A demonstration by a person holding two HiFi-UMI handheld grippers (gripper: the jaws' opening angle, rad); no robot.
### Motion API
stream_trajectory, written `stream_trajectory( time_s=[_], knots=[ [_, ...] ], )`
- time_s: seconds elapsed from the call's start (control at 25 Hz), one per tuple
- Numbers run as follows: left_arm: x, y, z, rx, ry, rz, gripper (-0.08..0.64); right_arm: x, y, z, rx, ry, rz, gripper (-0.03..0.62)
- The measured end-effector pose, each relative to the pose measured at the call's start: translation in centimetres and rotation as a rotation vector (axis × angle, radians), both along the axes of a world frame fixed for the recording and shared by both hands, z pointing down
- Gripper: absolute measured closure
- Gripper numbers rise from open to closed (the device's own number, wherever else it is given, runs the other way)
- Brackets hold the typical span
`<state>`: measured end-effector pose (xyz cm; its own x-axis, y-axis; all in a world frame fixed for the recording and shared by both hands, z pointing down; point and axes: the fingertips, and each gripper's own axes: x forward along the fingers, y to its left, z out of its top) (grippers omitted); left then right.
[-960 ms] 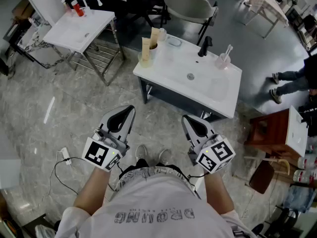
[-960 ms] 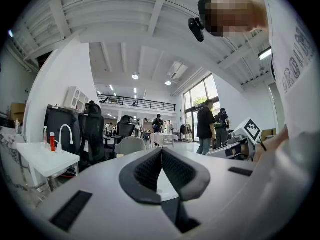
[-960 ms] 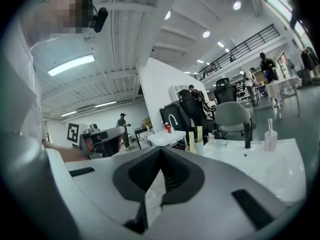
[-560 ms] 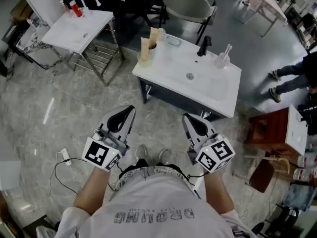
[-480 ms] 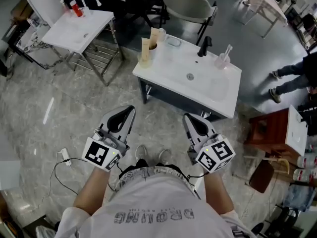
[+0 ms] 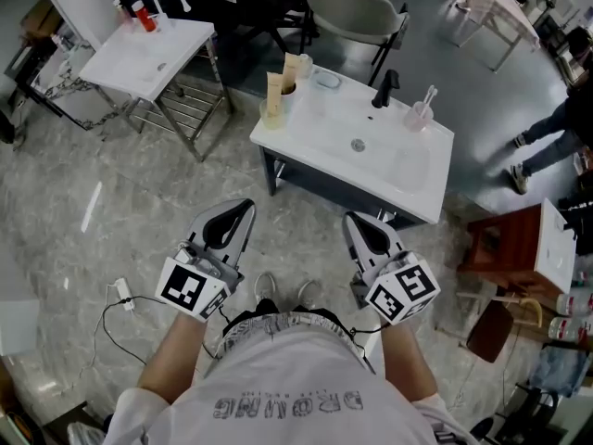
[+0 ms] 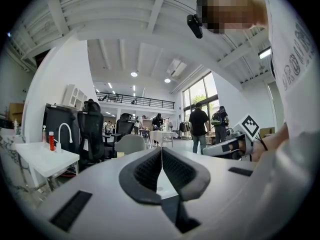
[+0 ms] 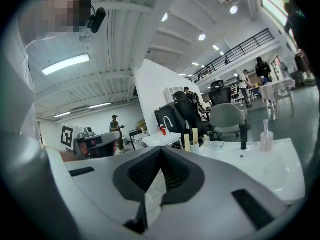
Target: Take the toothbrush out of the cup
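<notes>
- The white counter (image 6: 408, 179) with its sunken basin stands ahead of me on the grey stone floor (image 6: 111, 211), well apart from both my tools; a grey chair (image 6: 357, 12) sits behind it.
- My left tool (image 7: 161, 151) is held low in front of my waist, pointing level; its two dark ribbed pads are pressed together with nothing between them.
- My right tool (image 8: 160, 151) is beside it, tipped slightly down toward the counter; its pads meet at the tips too, and it grips nothing.
- A black tap (image 6: 383, 88) rises at the back edge of the counter, behind the drain; two pale yellow tubes (image 6: 275, 91) stand in a holder at the back left corner.
- The cup (image 6: 419, 114) is at the back right of the counter, just beside the tap on its right; it is small, clear and pale, standing upright on the white top.
- The toothbrush (image 6: 428, 94) is in the cup; it is thin and whitish, its upper end sticking well above the rim and leaning slightly to one side; in the right gripper view it reads as a slim pale stick above the glassy cup; I cannot make out its bristles.
</notes>
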<state>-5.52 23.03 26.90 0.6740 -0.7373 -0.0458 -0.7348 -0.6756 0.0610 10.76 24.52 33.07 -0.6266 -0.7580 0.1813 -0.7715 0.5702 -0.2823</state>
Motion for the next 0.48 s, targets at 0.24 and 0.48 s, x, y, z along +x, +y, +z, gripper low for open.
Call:
stream_trajectory(
  time_s=[0.24,0.48],
  knots=[
    [-0.31,-0.47,0.14,-0.005,-0.010,-0.009,0.538,-0.23,-0.38,-0.34,0.009,-0.001,0.001,0.585],
    [-0.34,-0.97,0.24,-0.011,-0.018,-0.009,0.538,-0.27,-0.80,-0.59,0.018,0.003,0.005,0.584]
  ],
)
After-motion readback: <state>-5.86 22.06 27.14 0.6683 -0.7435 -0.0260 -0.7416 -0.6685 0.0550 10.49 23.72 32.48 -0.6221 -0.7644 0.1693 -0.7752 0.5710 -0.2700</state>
